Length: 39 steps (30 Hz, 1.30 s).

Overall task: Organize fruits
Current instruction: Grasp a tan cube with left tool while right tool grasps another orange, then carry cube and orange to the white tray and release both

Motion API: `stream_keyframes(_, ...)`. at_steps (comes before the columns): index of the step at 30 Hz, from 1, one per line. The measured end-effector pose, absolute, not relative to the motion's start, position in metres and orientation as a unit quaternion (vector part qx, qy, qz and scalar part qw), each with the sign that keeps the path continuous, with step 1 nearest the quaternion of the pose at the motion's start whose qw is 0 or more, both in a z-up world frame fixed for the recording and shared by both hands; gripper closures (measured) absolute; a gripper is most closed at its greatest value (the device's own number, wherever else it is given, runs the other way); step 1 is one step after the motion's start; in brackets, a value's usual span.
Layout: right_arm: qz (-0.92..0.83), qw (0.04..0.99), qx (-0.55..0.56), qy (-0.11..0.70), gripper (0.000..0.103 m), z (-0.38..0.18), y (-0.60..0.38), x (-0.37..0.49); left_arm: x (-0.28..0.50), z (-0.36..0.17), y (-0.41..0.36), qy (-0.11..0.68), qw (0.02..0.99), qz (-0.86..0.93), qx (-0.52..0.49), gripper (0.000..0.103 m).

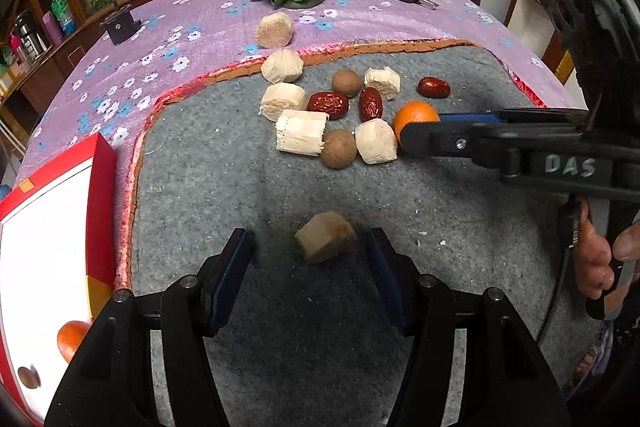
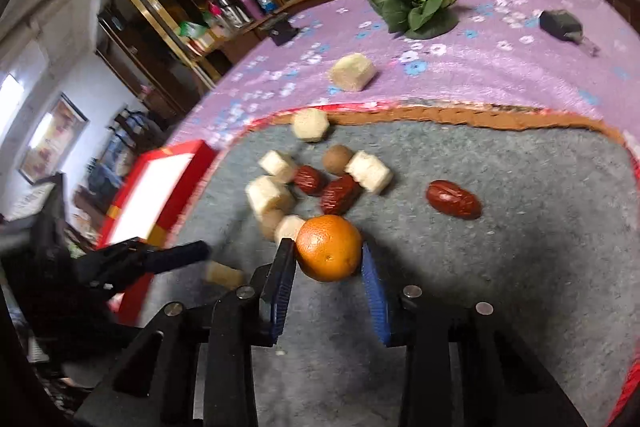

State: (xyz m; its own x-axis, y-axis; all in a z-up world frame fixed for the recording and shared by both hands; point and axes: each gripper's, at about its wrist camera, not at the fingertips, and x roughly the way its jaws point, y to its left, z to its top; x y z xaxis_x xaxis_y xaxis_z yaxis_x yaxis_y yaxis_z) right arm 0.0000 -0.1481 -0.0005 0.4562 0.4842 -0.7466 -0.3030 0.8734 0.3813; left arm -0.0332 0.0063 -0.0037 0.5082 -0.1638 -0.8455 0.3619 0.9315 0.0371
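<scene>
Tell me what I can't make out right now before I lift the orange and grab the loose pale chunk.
- Red box: left wrist view, interior washed out white; the left gripper and the frame edge cover most of its contents.
- Orange: left wrist view, the right gripper hides its near side.
- Orange: right wrist view, pad contact on its right side is unclear.
- Pale chunk: right wrist view, blurred beside the left gripper.
</scene>
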Motion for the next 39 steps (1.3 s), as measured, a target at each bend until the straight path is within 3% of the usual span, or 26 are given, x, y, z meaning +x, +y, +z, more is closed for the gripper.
stream_keyframes(4, 0.232, 0.849, 0.106, 0.463, 0.068, 0.0, -0.151, 0.0, -0.031, -0.004, 0.008, 0.467, 0.865, -0.155, 0.1, 0.048)
stream_keyframes(6, 0.232, 0.85, 0.106, 0.461, 0.069, 0.001, -0.151, 0.0, -0.029, -0.004, 0.013, 0.465, 0.868, -0.15, 0.093, 0.063)
stream_keyframes(12, 0.239, 0.858, 0.128, 0.436, 0.069, 0.011, -0.157, -0.006, -0.028, -0.001, 0.026, 0.455, 0.874, -0.16, 0.061, 0.078)
stream_keyframes(23, 0.256, 0.863, 0.124, 0.418, 0.069, 0.028, -0.124, -0.022, -0.064, 0.036, 0.068, 0.401, 0.907, -0.12, 0.044, 0.078)
stream_keyframes(30, 0.332, 0.846, 0.091, 0.407, 0.069, 0.049, -0.037, -0.04, -0.094, 0.055, 0.147, 0.368, 0.929, -0.016, 0.035, 0.078)
stream_keyframes(39, 0.401, 0.814, 0.04, 0.419, 0.07, 0.04, 0.075, -0.066, -0.113, 0.036, 0.238, 0.376, 0.922, 0.094, 0.015, 0.077)
